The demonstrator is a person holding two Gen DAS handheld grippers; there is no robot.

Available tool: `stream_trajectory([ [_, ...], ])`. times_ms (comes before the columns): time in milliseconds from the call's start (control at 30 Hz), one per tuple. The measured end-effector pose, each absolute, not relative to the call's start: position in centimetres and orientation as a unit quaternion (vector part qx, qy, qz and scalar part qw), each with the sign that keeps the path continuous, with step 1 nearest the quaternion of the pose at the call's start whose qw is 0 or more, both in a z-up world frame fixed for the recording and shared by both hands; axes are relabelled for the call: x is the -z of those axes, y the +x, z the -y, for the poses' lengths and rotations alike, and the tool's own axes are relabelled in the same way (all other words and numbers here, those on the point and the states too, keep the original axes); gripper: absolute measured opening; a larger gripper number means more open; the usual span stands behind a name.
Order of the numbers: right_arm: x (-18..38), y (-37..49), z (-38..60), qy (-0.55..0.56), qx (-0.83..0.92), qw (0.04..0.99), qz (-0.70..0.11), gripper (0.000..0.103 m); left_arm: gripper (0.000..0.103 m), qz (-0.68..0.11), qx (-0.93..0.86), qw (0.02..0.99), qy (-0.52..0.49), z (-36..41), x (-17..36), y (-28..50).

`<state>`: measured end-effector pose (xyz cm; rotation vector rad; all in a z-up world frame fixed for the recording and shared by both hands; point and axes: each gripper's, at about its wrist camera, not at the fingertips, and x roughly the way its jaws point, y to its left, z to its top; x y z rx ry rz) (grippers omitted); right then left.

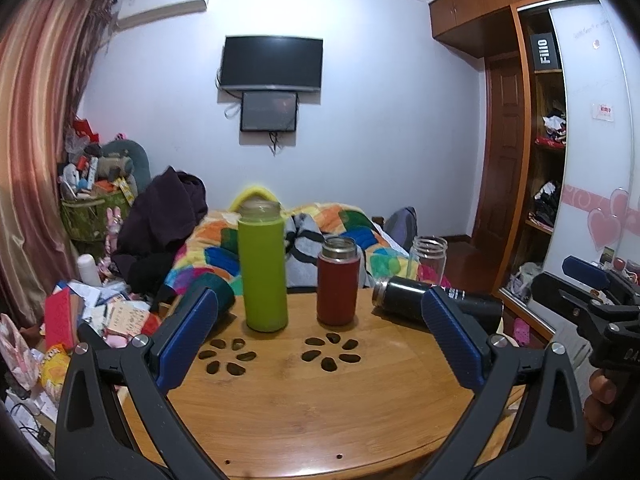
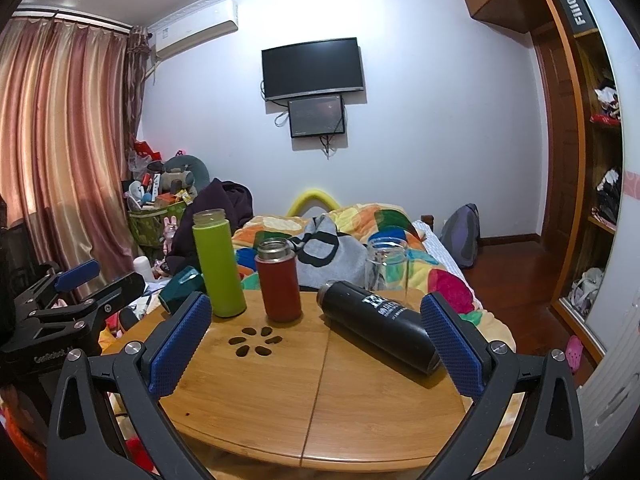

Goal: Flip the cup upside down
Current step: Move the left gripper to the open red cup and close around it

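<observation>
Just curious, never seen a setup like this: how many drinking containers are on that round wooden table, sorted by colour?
Green bottle: 1
Red flask: 1
Black flask, lying down: 1
Clear glass jar: 1
Teal cup, lying down: 1
Total: 5

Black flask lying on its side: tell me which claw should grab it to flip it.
Right, probably. The black flask lies just ahead of the open right claw, its base touching or overlapping the right finger. The left claw, also open, faces the green bottle and red flask instead.

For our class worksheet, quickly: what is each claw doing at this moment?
Left claw: open, holding nothing, above the wooden table.
Right claw: open, holding nothing; the black bottle lies between its fingers, ungripped.
</observation>
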<state>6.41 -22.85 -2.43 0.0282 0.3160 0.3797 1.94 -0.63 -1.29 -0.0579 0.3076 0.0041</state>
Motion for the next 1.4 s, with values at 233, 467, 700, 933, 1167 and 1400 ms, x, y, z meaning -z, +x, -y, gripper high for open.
stream_trajectory([
  [233, 4.2, 8.6, 24.6, 0.027, -0.164, 0.968, -0.185, 0.103, 0.103, -0.231, 0.022, 0.972, -0.030, 1.9, 3.7, 9.4],
  [467, 7.2, 11.1, 26.6, 0.044, -0.150, 0.962, -0.225, 0.103, 0.103, -0.291, 0.025, 0.956, -0.030, 3.1, 6.3, 17.1],
  [700, 10.0, 13.0, 28.1, 0.063, -0.151, 0.952, -0.260, 0.103, 0.090, -0.331, 0.010, 0.941, -0.062, 2.6, 8.2, 23.1],
  [933, 11.4, 13.7, 28.0, 0.062, -0.157, 0.946, -0.276, 0.103, 0.067, -0.352, -0.004, 0.933, -0.071, 2.7, 9.5, 25.7],
  [1167, 11.7, 13.5, 27.7, 0.061, -0.170, 0.944, -0.275, 0.103, 0.062, -0.349, 0.011, 0.934, -0.069, 2.5, 9.4, 24.3],
  [1400, 11.5, 12.3, 26.3, 0.038, -0.185, 0.946, -0.262, 0.103, 0.062, -0.365, 0.071, 0.928, -0.038, 3.1, 8.2, 19.6],
])
